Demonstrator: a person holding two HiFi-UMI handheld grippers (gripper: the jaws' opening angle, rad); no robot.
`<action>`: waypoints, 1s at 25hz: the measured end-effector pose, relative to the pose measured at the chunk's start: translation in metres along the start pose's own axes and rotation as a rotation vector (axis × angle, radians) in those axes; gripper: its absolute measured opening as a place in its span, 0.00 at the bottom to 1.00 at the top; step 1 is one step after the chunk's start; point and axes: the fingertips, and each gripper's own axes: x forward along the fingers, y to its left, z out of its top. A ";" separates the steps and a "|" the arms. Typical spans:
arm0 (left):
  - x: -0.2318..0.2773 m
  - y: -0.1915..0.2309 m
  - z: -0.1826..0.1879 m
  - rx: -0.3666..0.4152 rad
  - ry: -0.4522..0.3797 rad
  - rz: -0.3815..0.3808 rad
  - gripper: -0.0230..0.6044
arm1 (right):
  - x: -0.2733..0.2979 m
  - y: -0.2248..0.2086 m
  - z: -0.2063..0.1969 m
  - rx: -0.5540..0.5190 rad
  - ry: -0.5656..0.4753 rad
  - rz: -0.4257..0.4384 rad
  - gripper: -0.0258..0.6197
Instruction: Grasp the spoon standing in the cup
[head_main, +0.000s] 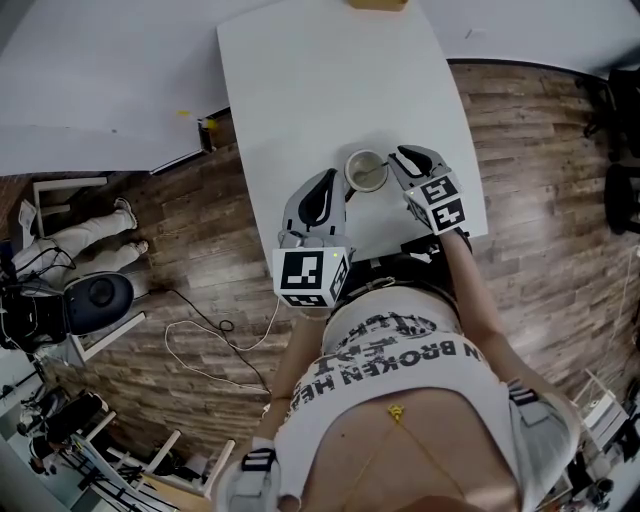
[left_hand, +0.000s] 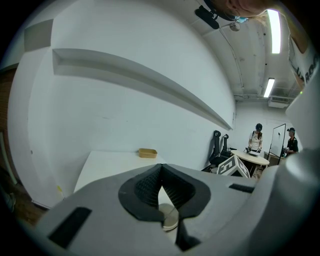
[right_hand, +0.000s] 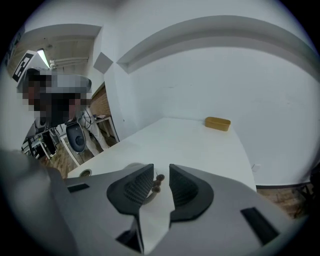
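Right tongs: tilted down over the worktop, jaws spread, with the beaded brown handle tip of the spoon between them, not pinched. Left tongs: pressed together, empty, just beside the cup. The spoon leans in this pale cup near the worktop's front edge.
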 end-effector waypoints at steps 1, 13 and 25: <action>0.000 0.001 0.000 -0.001 0.000 0.001 0.03 | 0.002 -0.001 -0.002 0.016 0.009 0.006 0.18; -0.001 0.007 -0.002 -0.010 0.008 0.021 0.03 | 0.020 0.000 -0.022 0.260 0.069 0.125 0.22; -0.003 0.005 -0.004 -0.010 0.002 0.026 0.03 | 0.020 0.008 -0.024 0.274 0.085 0.174 0.12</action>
